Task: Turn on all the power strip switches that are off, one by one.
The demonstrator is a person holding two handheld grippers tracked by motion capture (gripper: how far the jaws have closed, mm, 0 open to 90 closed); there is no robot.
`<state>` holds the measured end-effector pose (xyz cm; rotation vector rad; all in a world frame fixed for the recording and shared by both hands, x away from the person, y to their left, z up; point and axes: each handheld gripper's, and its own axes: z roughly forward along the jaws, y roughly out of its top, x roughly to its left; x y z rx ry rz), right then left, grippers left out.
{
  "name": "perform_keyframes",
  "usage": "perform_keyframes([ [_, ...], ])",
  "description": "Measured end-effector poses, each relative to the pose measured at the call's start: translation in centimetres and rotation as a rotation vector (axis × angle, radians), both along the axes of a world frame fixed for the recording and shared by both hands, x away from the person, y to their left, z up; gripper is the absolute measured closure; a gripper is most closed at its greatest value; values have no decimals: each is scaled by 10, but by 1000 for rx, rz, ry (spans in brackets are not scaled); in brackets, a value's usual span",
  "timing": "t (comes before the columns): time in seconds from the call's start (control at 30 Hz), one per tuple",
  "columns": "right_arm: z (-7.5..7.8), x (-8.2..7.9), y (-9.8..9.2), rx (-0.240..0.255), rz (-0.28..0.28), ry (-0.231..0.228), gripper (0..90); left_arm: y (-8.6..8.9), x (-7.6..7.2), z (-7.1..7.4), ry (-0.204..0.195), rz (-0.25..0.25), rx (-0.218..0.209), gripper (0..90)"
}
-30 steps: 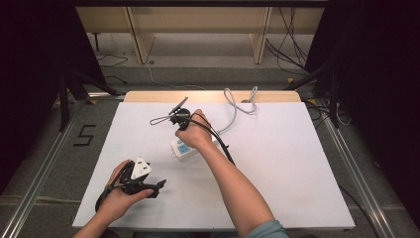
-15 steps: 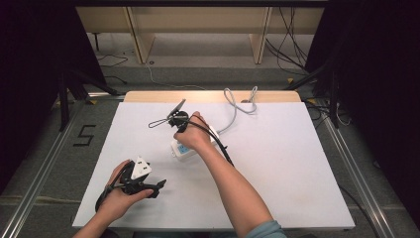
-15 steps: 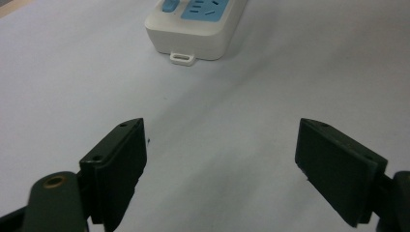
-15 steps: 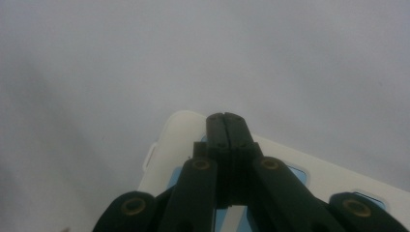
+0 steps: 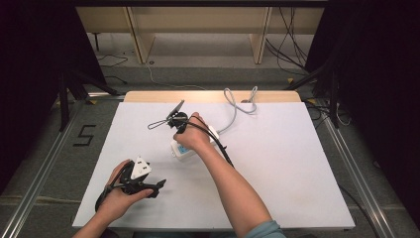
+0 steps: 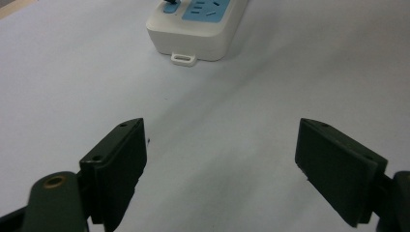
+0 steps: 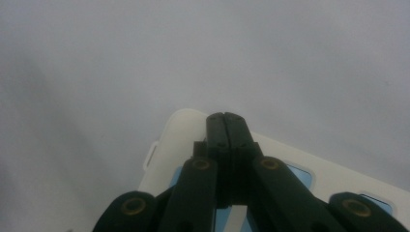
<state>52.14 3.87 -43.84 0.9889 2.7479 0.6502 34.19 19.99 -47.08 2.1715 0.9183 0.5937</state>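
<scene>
In the middle of the big white table [image 5: 297, 163] lies a white plastic power strip with blue socket faces [image 6: 200, 24]. It lies flat. A grey cord [image 5: 233, 106] runs from it toward the far edge of the table, where it bends in a loop.

My right hand [image 5: 190, 136] is right over the power strip and covers most of it in the high view. I hold my right gripper [image 7: 226, 121] there. In the right gripper view its two black jaws are pressed tight together, with nothing between them that I can see. Their tips sit just above one end of the power strip, near its rounded corner. I cannot tell if they touch it. A black cable [image 5: 218, 144] trails from this gripper back along my arm.

My left hand [image 5: 121, 191] is near the front left part of the table, well apart from the power strip. It holds my left gripper [image 6: 220, 164] low over the table. Its black jaws stand wide apart and hold nothing. In the left gripper view they point at the power strip, which lies farther off. A small white loop tab [image 6: 183, 59] sticks out from the near end of the strip.

Past the far edge of the table there is a grey floor [image 5: 208, 74] with thin cables on it.
</scene>
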Motion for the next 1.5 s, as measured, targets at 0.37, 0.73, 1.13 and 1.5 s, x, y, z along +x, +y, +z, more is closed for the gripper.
perform_keyframes([
  [0.37, -1, -2, 2, -21, 4, -12, 900, -1, 0, 0, -1, 2, -3, 188],
  [0.73, -3, -2, 1, -11, 7, -9, 900, 0, 0, -1, 3, 3, -1, 188],
  [1.13, 4, -5, -16, 44, -5, -71, 900, 1, 0, -1, 4, 2, 1, 188],
  [1.5, 14, -18, -73, 123, -6, -106, 739, 2, 0, -1, 7, 14, -4, 188],
])
